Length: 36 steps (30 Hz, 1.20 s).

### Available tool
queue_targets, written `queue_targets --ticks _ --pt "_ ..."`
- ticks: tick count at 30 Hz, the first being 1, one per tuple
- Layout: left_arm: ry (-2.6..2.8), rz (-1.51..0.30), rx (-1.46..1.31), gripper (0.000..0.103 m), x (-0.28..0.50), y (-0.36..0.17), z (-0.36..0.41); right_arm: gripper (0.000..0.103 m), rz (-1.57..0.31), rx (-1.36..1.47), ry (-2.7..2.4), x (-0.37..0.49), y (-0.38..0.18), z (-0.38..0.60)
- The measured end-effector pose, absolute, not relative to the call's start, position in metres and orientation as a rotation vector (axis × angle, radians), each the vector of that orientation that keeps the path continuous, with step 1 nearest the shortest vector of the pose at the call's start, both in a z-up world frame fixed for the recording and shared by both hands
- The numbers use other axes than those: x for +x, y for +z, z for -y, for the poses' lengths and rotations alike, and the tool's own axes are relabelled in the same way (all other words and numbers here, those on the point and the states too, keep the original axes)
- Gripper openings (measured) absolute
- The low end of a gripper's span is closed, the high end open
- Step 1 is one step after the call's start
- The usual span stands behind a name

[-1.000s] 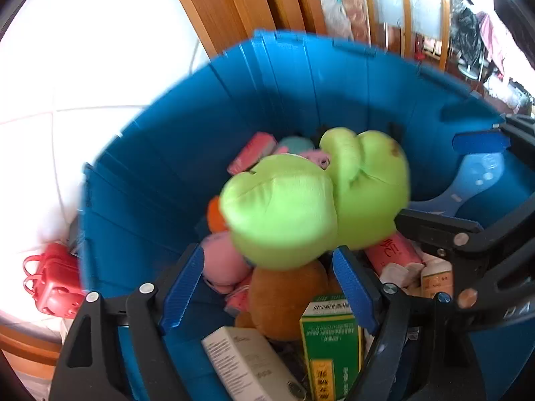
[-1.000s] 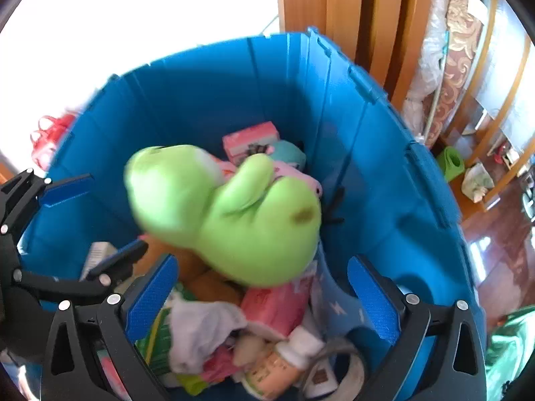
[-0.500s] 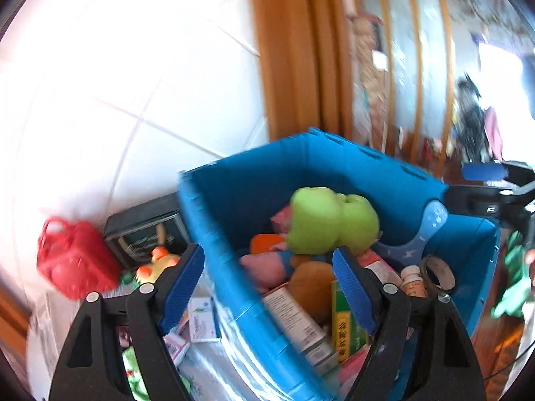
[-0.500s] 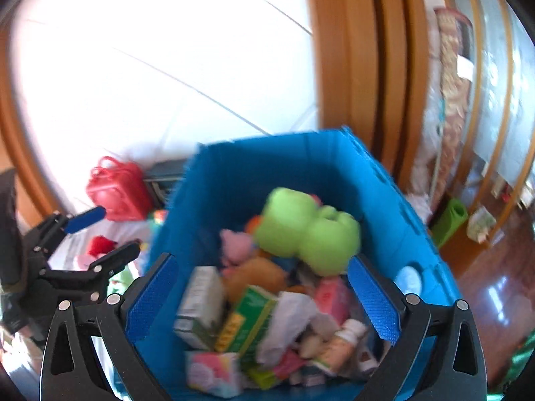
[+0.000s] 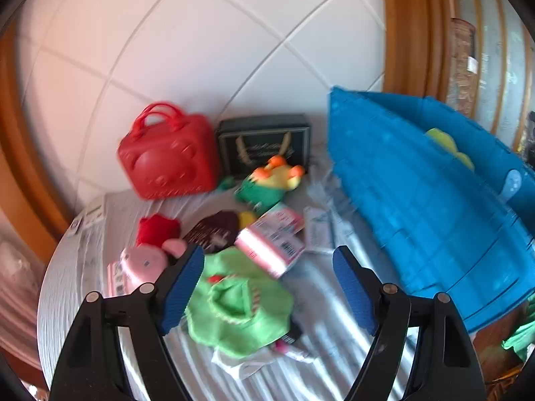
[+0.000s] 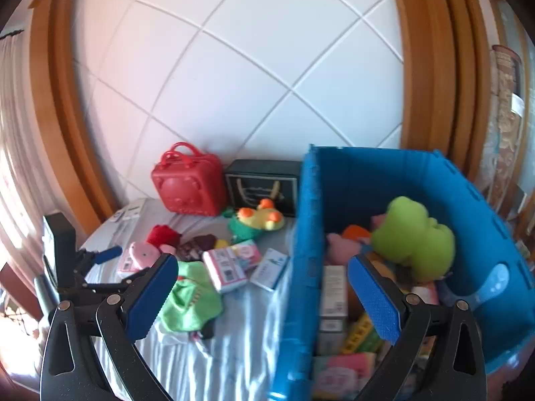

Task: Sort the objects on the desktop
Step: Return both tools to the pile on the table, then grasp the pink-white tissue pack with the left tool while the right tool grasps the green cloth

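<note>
A lime green plush lies on top of the toys and boxes inside the blue bin, whose outer wall fills the right of the left wrist view. My left gripper is open and empty over the table left of the bin, above a green plush and a pink packet. My right gripper is open too, its fingers astride the bin's near left wall with nothing held. The left gripper shows at the left edge of the right wrist view.
On the grey cloth lie a red handbag, a black box, a yellow and green toy, a pink toy, a red item and a dark brown one. A white tiled wall with wooden frames stands behind.
Both grippers have pulled back from over the bin, the left one swinging left to the table's loose items. The lime plush, blurred above the bin's contents earlier, now rests in the bin.
</note>
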<state>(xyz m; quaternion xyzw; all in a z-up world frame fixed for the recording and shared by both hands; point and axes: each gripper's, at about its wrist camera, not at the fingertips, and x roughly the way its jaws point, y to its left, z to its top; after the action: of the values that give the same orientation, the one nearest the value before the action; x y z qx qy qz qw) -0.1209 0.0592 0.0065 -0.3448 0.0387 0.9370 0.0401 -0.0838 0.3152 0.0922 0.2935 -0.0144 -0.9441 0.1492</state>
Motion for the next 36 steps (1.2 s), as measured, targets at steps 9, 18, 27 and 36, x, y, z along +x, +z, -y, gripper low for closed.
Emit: queue_targets --ticks 9,18,27,36 --pt "2.960 -0.011 -1.289 0.079 -0.105 -0.062 0.059 0.103 -0.094 0.847 -2.689 -0.093 0.049 -0.236" --pt "3.004 0.158 -1.593 0.079 -0.110 -0.135 0.146 0.103 -0.070 1.085 -2.605 -0.139 -0.034 -0.203" --pt "3.011 0.324 -1.757 0.079 -0.158 -0.173 0.208 0.103 -0.081 1.426 -2.502 -0.195 -0.130 -0.199" --pt "2.912 0.185 -1.900 0.079 -0.250 -0.215 0.224 0.103 -0.050 1.595 -2.431 -0.239 -0.175 -0.192"
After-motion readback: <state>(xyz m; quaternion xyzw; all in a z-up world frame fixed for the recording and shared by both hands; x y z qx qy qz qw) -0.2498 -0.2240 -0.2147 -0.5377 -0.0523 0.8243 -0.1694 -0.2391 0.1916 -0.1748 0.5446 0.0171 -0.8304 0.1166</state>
